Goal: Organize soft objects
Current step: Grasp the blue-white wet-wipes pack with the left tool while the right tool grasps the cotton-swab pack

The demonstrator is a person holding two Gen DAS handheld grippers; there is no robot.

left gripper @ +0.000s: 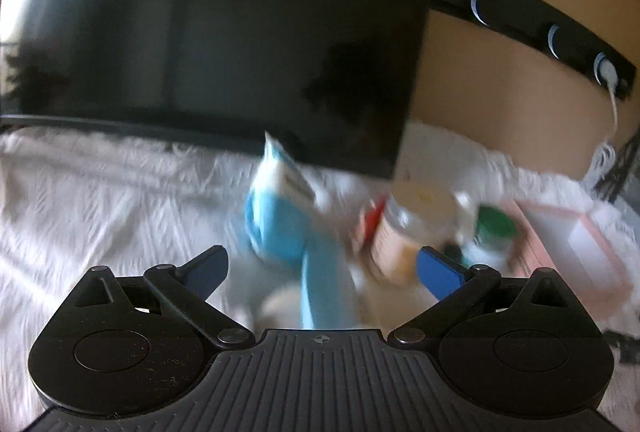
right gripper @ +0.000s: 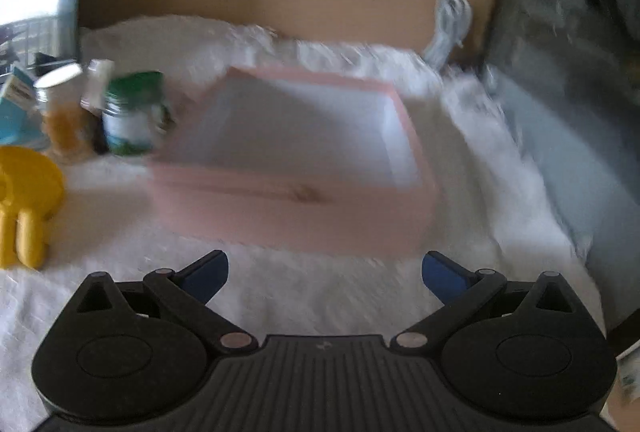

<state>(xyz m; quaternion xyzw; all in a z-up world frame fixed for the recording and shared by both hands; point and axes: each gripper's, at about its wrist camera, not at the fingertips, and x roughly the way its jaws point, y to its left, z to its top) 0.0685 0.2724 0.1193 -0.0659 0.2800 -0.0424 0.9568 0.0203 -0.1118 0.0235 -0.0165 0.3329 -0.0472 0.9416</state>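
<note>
**Both grippers empty, pink box still waiting to be filled**

The left gripper (left gripper: 322, 268) is hovering over a white fluffy cloth (left gripper: 100, 200) with its 2 blue-padded fingers spread wide and grasping nothing. Just ahead of it, a blue soft toy (left gripper: 288, 232) is lying on the cloth, its long blue limb reaching toward the gap between the fingers; the view is too blurred to tell whether anything is touching it. A light carton (left gripper: 286, 172) is standing right behind the toy, in front of a dark monitor (left gripper: 220, 32). To the right, an orange-filled jar (left gripper: 394, 232) and a green-lidded jar (left gripper: 494, 236) are sitting close together.

The right gripper (right gripper: 325, 272) is likewise released, its fingers parted over bare cloth, facing an open pink box (right gripper: 296, 208). The box is looking empty inside, as far as the blur allows. A yellow soft toy (right gripper: 26, 200) is lying on the cloth well left of the box, beside the jars.

Judging by this, the sorting is barely starting: nothing is resting in the box, and 2 soft items, blue and yellow, are remaining outside. The blue one seems the likelier next pickup.
</note>
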